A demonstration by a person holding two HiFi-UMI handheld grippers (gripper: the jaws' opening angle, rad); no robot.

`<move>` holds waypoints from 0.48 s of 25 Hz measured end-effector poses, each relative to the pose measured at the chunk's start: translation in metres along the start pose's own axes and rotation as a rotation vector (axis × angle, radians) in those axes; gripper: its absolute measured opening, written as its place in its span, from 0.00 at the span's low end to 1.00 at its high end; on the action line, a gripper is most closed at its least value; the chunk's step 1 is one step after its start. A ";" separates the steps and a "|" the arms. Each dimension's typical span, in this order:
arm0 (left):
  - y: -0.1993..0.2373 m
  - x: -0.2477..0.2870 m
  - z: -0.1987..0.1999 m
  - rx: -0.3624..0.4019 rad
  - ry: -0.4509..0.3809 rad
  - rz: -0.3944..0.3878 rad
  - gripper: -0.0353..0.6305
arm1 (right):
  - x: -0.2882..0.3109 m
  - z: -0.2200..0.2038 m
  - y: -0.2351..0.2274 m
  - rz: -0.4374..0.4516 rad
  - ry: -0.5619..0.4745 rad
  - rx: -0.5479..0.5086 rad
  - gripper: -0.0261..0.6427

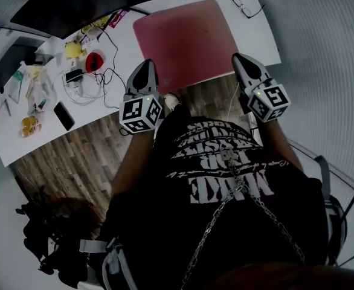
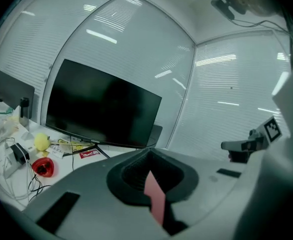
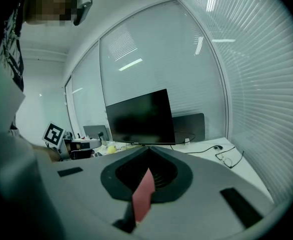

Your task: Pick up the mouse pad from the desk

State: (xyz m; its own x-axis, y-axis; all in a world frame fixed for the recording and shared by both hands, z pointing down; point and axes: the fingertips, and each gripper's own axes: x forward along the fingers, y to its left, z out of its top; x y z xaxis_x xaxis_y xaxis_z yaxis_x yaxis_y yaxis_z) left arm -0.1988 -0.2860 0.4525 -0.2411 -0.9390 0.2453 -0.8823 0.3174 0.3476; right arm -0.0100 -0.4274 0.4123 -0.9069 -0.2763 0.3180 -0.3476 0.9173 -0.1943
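Observation:
A pink mouse pad (image 1: 183, 41) lies flat on the white desk (image 1: 264, 35), in front of the dark monitor (image 1: 74, 5). My left gripper (image 1: 145, 64) hangs over the pad's near left corner, and my right gripper (image 1: 238, 57) over its near right corner. Both have their jaws together. In the left gripper view, the shut left gripper (image 2: 149, 154) shows a pink sliver of the mouse pad (image 2: 155, 194) in the slit under its jaws. The right gripper (image 3: 147, 150) shows the same sliver of mouse pad (image 3: 142, 200). I cannot tell whether either touches the pad.
Left of the pad lie a red object (image 1: 94, 61), a yellow toy (image 1: 74, 48), tangled cables (image 1: 92, 86) and a phone (image 1: 63, 115). Glasses (image 1: 246, 6) sit at the desk's far right. Wooden floor (image 1: 74, 156) and a dark bag (image 1: 44, 234) lie below.

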 end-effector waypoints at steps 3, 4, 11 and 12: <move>0.022 0.020 0.003 -0.020 0.015 -0.004 0.06 | 0.026 0.006 -0.003 -0.010 0.013 0.007 0.04; 0.029 0.026 0.002 -0.025 0.024 -0.004 0.06 | 0.034 0.008 -0.004 -0.012 0.016 0.008 0.04; 0.073 0.055 -0.022 -0.049 0.092 0.043 0.06 | 0.075 -0.002 -0.022 -0.016 0.069 0.002 0.04; 0.077 0.058 -0.028 -0.057 0.102 0.057 0.06 | 0.079 -0.004 -0.027 -0.013 0.077 0.002 0.04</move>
State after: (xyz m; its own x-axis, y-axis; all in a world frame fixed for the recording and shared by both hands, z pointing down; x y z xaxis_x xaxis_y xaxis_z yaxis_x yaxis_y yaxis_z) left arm -0.2698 -0.3117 0.5188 -0.2449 -0.9018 0.3560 -0.8434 0.3793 0.3805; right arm -0.0716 -0.4725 0.4464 -0.8813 -0.2657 0.3907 -0.3602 0.9130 -0.1916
